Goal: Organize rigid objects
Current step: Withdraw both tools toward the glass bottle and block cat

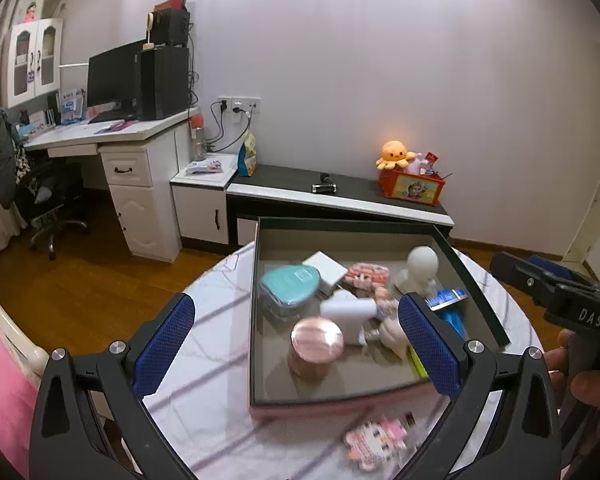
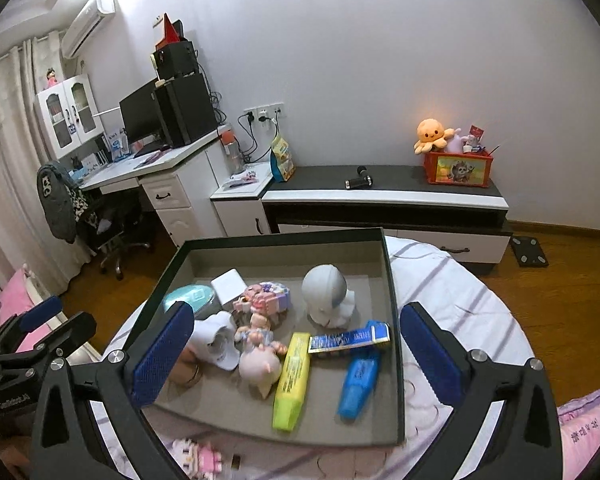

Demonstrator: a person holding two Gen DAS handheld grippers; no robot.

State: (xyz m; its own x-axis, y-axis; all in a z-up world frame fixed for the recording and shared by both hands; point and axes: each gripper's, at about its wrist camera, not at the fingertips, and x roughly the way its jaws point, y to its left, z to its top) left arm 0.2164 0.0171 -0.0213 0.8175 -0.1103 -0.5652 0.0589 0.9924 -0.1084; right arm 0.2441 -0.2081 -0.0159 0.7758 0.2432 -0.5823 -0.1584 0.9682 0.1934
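Both your left tongs (image 1: 296, 344) and right tongs (image 2: 296, 354) gape wide, empty; the block toy (image 1: 374, 442) just outside the tray (image 1: 476, 280) looks light, brittle; pinch its flat sides gently.

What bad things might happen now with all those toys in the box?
1. The pink block toy lies on the table outside the box, near the table's front edge; a bump from either open gripper might knock it off.
2. The box is crowded: the piggy doll, yellow marker and blue marker touch, so grabbing one may drag the others.
3. The white bust stands upright and might topple if nudged.
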